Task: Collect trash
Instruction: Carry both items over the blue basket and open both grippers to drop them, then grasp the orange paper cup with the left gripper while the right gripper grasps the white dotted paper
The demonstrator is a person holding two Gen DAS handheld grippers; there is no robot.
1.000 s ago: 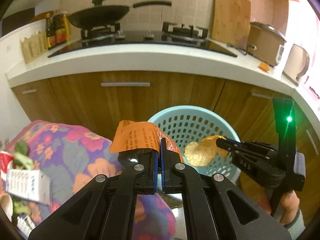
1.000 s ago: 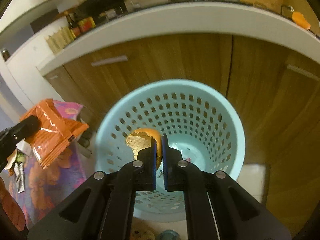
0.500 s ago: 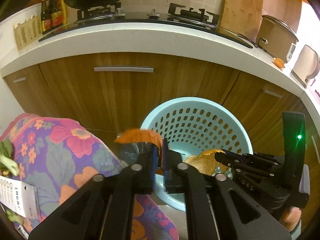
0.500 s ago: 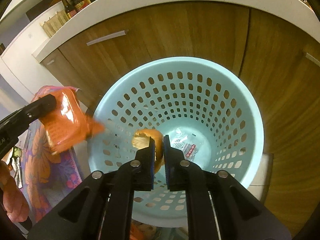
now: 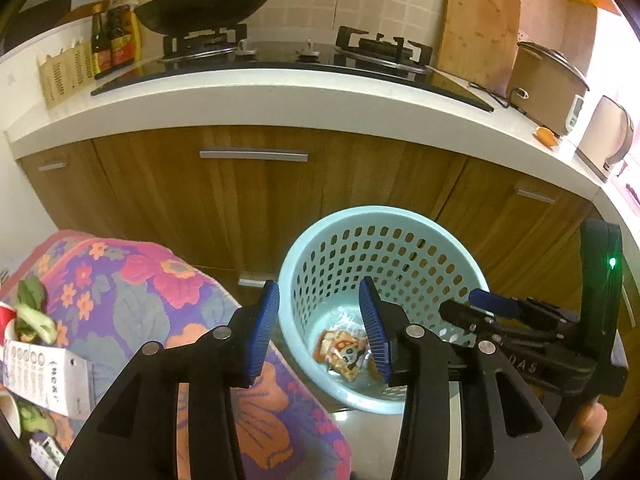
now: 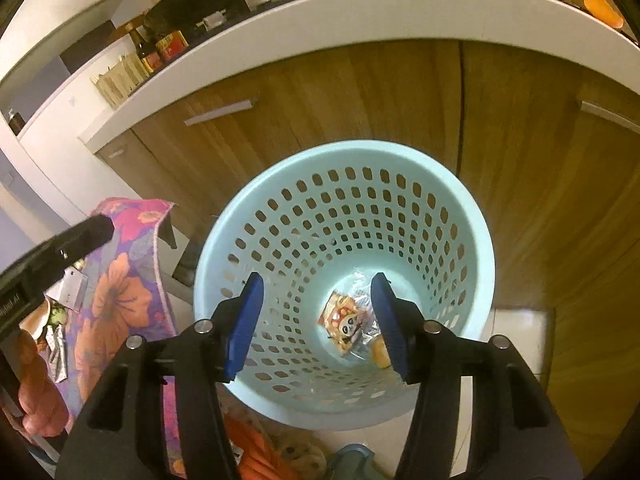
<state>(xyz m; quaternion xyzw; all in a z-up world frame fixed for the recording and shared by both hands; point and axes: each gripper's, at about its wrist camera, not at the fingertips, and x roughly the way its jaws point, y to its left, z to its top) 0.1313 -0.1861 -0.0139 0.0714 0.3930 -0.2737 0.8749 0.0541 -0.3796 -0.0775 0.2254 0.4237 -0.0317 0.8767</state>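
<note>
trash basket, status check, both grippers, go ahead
Left hand-held gripper open, empty. Right hand-held gripper open, empty, above the blue basket. Snack wrapper lies at basket bottom. Nothing blocking the basket mouth.

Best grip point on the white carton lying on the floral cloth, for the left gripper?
Pinch the white carton across its narrow faces at the free end nearest the open left gripper, coming from above. It lies flat on the floral cloth, and vegetable scraps crowd its far side.
</note>
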